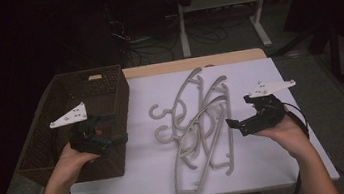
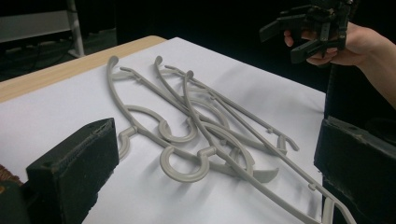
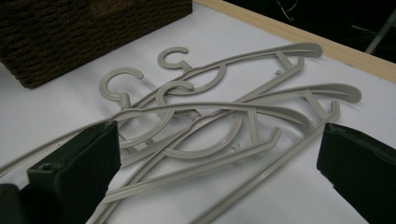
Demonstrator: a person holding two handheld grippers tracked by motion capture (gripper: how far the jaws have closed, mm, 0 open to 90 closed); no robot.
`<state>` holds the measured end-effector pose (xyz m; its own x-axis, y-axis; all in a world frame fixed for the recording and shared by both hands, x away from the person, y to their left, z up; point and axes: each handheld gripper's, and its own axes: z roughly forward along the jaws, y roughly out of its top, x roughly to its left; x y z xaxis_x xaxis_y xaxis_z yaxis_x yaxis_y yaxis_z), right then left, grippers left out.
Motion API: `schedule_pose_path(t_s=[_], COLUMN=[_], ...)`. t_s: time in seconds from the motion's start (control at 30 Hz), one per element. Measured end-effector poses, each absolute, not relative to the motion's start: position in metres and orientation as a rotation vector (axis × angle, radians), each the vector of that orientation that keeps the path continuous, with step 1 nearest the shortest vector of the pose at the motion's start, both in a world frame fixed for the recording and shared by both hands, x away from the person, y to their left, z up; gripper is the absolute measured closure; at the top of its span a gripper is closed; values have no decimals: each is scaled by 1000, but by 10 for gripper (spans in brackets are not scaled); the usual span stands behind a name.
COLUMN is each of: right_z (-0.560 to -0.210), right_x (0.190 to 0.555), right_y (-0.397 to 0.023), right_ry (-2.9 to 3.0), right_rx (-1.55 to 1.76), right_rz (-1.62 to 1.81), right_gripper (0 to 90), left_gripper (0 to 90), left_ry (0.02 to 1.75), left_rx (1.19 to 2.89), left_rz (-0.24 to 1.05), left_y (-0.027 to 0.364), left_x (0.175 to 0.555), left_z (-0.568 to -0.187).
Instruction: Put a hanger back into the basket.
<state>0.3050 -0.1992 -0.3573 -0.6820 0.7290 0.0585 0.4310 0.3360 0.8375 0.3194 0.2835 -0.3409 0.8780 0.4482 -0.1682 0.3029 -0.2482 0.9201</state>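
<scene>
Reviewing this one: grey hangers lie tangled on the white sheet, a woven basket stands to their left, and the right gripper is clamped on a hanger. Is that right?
Not quite. The right gripper holds nothing: in the right gripper view its jaws stand wide apart above the grey hangers, touching none. The rest is right: they lie tangled on the white sheet, with the woven basket to their left.

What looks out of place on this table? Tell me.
The grey hangers lie tangled in a crisscrossed heap on the white sheet, one jutting over the table's near edge. The wicker basket beside them looks undisturbed.
</scene>
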Motion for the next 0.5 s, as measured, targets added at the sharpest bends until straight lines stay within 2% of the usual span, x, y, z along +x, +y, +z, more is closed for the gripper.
schedule_pose_path(t_s=[0.5], right_z=[-370], right_x=[310], right_y=[-204], right_ry=[2296], right_rx=[1053], right_rz=[1271], right_gripper=[0], left_gripper=[0], left_ry=[559], left_rx=[1853], left_rz=[92], left_y=[259], left_x=[318], left_z=[-341])
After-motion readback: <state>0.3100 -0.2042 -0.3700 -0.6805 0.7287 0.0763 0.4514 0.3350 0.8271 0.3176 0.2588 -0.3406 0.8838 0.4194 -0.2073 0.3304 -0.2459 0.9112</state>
